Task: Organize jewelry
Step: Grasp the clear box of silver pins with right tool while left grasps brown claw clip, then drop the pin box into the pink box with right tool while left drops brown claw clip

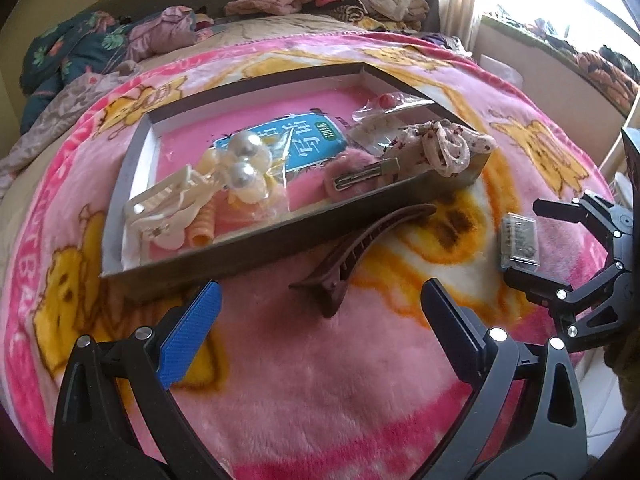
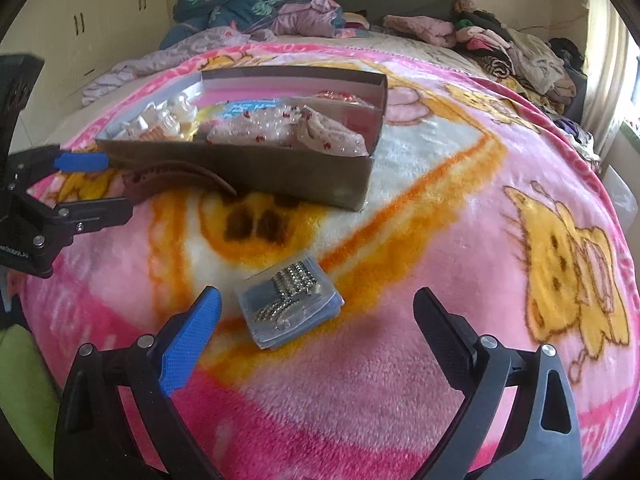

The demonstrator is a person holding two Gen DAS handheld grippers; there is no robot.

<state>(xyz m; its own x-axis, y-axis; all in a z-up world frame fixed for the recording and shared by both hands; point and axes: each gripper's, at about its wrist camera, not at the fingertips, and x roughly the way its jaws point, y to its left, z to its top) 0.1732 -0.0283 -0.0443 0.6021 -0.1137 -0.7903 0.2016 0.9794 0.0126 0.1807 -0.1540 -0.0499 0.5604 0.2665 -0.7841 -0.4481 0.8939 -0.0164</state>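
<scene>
— Two items left outside the box [image 1: 256, 252], by our count: the brown alligator hair clip [image 1: 360, 252] and the clear packet of rhinestone pins [image 2: 288, 304]. Both lie on the pink cartoon blanket [image 2: 440, 208].

— And inside?

— We list a white claw clip [image 1: 160, 212], pearl bobbles in cellophane [image 1: 244, 160], a pink fuzzy snap clip [image 1: 356, 180] and a floral scrunchie [image 1: 444, 144] draped over the near corner. The shallow, open tray suits drop-in sorting.

— Where is the hair clip, exactly?

— Just beside the box's near wall, its tip touching or nearly so; we cannot tell which. Our left claw [image 1: 320, 320] is spread wide, holding nothing, with the clip's hinged end lying ahead between its blue pad and black finger.

— The right claw [image 2: 316, 332]?

— Likewise wide open and empty, lined up on the packet, which sits just ahead of the blue pad [image 2: 188, 344]. We judge each claw is set for its own pickup; the plush pile may make the flat packet awkward to pinch.
</scene>
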